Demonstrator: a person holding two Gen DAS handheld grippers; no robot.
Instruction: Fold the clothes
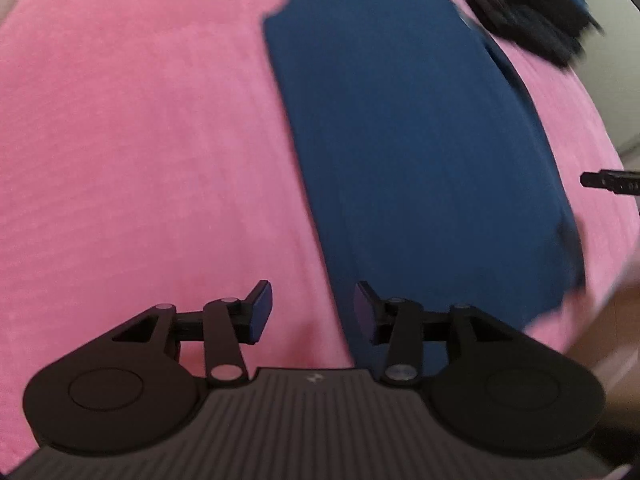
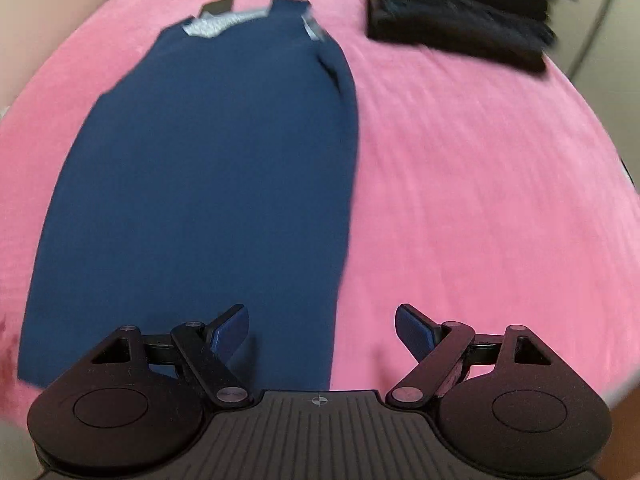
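A long blue shirt [image 2: 208, 168] lies flat on the pink blanket [image 2: 480, 184]. A stack of dark folded clothes [image 2: 464, 16] sits by the far right edge. The right gripper [image 2: 322, 330] hangs wide open over the shirt's near end.

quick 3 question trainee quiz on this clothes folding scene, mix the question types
1. True or false: the left gripper is shut on the long navy blue garment.
2. Multiple choice: the stack of dark folded clothes lies A) on the garment, B) apart from it on the pink ribbed bedspread, C) in a gripper.
3. Fill in: the right gripper has its jaws ____.

Key: 1 false, both its jaws stand apart with nothing between them; 2 B; 3 open.
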